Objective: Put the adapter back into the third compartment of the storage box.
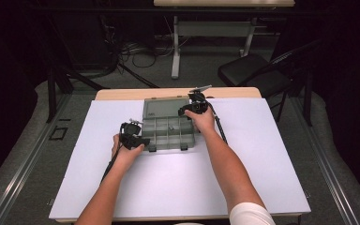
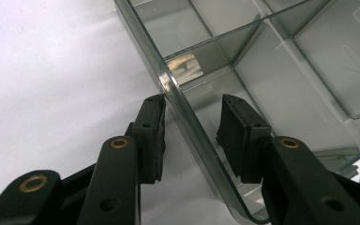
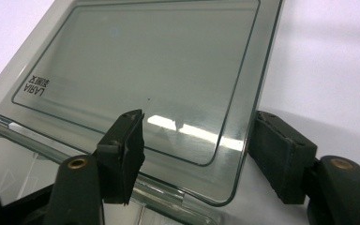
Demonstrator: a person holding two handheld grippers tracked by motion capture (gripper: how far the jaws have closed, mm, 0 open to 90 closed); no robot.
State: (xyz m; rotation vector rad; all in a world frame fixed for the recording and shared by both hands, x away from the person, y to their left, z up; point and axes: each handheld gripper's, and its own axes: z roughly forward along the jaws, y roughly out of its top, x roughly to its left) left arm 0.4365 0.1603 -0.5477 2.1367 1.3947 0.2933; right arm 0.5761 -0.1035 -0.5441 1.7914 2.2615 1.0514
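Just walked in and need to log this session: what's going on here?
A person works an open clear compartment box on a white table. The left gripper straddles the tray's side wall, pads not pressing. The right gripper straddles a corner of the laid-back lid, also open.

One clear compartment box [image 1: 168,129], one white table sheet [image 1: 178,178], two hand-held tools, one black chair [image 1: 258,72].

Lab-like recording room, dark curtains, floor cables [image 1: 136,49], white-covered table [image 1: 178,183], folding chair [image 1: 253,72]
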